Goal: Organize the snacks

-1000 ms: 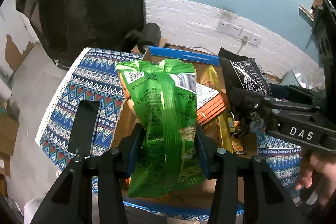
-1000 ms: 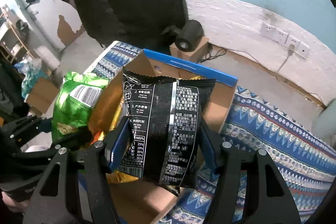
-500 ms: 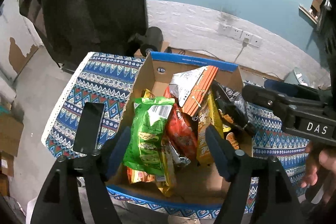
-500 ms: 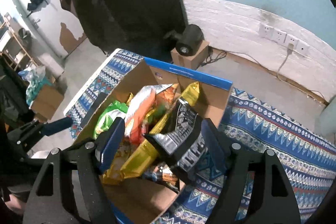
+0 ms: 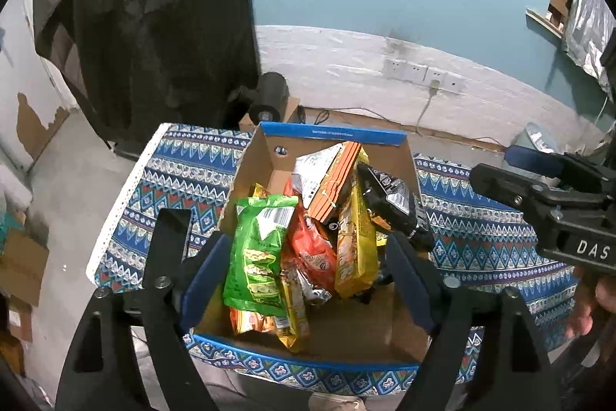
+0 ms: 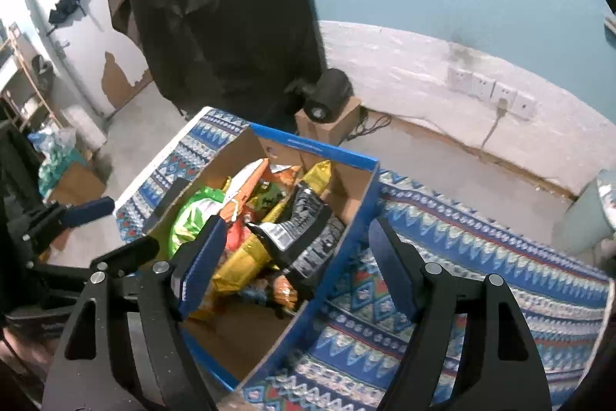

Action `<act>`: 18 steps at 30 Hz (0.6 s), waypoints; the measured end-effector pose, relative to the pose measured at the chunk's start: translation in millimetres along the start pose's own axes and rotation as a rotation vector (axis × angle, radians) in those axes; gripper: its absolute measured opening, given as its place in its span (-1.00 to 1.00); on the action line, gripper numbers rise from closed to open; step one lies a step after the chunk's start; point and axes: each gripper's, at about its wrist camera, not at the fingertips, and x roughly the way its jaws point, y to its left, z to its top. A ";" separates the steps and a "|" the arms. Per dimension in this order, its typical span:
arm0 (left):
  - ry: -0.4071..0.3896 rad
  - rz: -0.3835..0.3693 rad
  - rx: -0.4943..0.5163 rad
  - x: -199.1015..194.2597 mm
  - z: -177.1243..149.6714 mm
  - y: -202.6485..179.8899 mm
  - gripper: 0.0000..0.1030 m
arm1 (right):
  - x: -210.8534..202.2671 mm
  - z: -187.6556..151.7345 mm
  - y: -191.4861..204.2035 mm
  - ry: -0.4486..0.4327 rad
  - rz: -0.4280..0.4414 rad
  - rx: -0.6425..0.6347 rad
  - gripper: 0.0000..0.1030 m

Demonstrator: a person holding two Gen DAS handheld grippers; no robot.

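A cardboard box (image 5: 331, 135) with a blue rim sits on a patterned blue cloth (image 5: 181, 176). It holds several snack bags: a green bag (image 5: 258, 253), a red bag (image 5: 312, 249), a yellow bag (image 5: 356, 241), an orange-and-white pack (image 5: 327, 176) and a black bag (image 5: 389, 195). My left gripper (image 5: 308, 280) is open and empty above the box's near side. My right gripper (image 6: 296, 268) is open and empty above the box's right wall (image 6: 338, 245); the black bag (image 6: 304, 222) lies below it. The right gripper also shows in the left wrist view (image 5: 500, 180).
A black phone (image 5: 165, 241) lies on the cloth left of the box. A black round device (image 6: 327, 95) sits on a small carton behind the table. A dark curtain hangs at the back left. A white wall with sockets (image 5: 415, 74) runs behind.
Both grippers opened and let go: the green bag and the black bag dropped into the box. Both grippers have since risen and pulled back slightly.
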 end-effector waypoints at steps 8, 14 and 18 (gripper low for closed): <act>-0.029 0.004 0.029 -11.7 -0.9 -10.0 0.71 | -18.1 -12.7 -7.2 -0.031 -0.035 -0.008 0.48; -0.026 0.002 0.041 -13.6 -3.2 -16.1 0.72 | -19.3 -22.0 -22.4 -0.021 -0.051 0.031 0.48; -0.030 0.001 0.050 -16.0 -3.9 -19.0 0.72 | -19.8 -27.8 -26.5 -0.013 -0.060 0.045 0.48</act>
